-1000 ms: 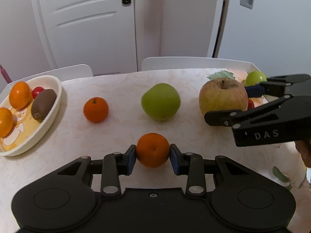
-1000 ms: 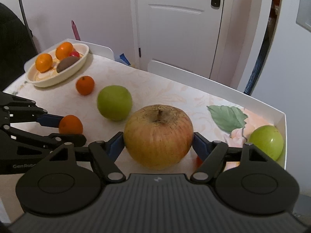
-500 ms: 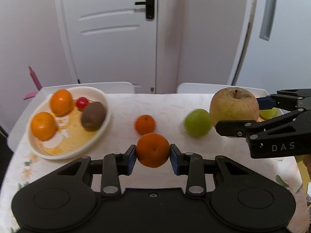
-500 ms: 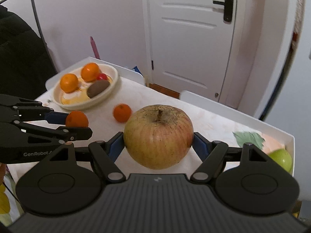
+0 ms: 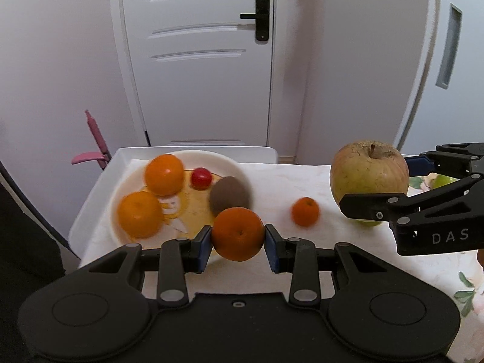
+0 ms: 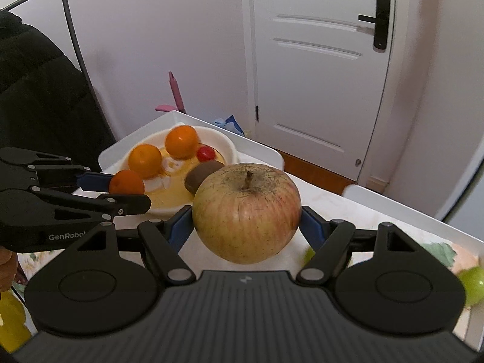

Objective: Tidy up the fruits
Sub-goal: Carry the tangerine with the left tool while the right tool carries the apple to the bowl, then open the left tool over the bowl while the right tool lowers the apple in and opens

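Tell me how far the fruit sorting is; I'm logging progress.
Done: two oranges, a small red fruit and a kiwi lie in the white bowl. In hand: left tongs grip an orange, right tongs a large apple. Left: a small orange and green fruit on the table.

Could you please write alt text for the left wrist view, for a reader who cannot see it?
The left gripper holds a small orange between its blue pads, above the near rim of a white bowl with two oranges, a red tomato and a kiwi. At right, the right gripper holds a large apple above the table.
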Available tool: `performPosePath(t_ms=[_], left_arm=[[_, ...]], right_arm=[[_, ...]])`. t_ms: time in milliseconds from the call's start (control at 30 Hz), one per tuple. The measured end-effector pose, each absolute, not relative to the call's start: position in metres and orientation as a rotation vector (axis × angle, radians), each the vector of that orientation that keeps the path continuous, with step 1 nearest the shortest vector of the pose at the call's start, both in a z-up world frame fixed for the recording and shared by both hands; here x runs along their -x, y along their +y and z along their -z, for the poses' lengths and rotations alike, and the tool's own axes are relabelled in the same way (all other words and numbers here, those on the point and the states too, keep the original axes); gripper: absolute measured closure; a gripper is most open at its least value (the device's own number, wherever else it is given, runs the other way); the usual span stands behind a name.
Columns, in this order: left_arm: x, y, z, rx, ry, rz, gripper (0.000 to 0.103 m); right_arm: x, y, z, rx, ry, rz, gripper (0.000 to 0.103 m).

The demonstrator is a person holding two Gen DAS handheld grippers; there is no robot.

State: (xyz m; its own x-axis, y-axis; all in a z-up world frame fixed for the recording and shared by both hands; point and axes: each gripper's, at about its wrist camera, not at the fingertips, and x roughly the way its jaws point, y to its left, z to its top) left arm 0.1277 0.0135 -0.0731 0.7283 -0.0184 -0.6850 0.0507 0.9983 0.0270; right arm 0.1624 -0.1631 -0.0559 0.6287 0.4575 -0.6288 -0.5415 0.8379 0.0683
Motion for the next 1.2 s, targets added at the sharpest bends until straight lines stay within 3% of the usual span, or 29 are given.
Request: performPosePath(t_ms=[367, 800, 833, 900, 933, 967, 1200], left_arm=[[-0.144, 0.077, 0.075, -0.059, 0.770, 0.055, 0.063], [-0.179, 0.112, 0.113, -0.077, 0.879, 0.132, 0.062], [-0.180, 0.114, 0.113, -0.076, 0.881, 0.133, 0.061], [-0.180, 0.116, 0.112, -0.076, 0.870, 0.137, 0.034], [-0.177, 0.117, 0.109, -0.074, 0.852, 0.139, 0.012], [-0.174, 0.119, 0.106, -0.076, 0.826, 0.136, 0.004], [-0.161, 0.130, 0.095, -0.073, 0.803, 0.121, 0.004]], right_arm=[[-0.182, -0.096, 0.055, 0.136, 0.683, -0.575, 0.013], [-0.205, -0.046, 0.067, 0.130, 0.703, -0.546, 0.013], [-0.206, -0.044, 0.067, 0.131, 0.703, -0.544, 0.013], [-0.208, -0.043, 0.067, 0.130, 0.705, -0.535, 0.013], [-0.209, -0.042, 0.067, 0.131, 0.707, -0.531, 0.013], [-0.210, -0.041, 0.067, 0.133, 0.707, -0.528, 0.013], [-0.217, -0.035, 0.063, 0.148, 0.707, -0.521, 0.013]])
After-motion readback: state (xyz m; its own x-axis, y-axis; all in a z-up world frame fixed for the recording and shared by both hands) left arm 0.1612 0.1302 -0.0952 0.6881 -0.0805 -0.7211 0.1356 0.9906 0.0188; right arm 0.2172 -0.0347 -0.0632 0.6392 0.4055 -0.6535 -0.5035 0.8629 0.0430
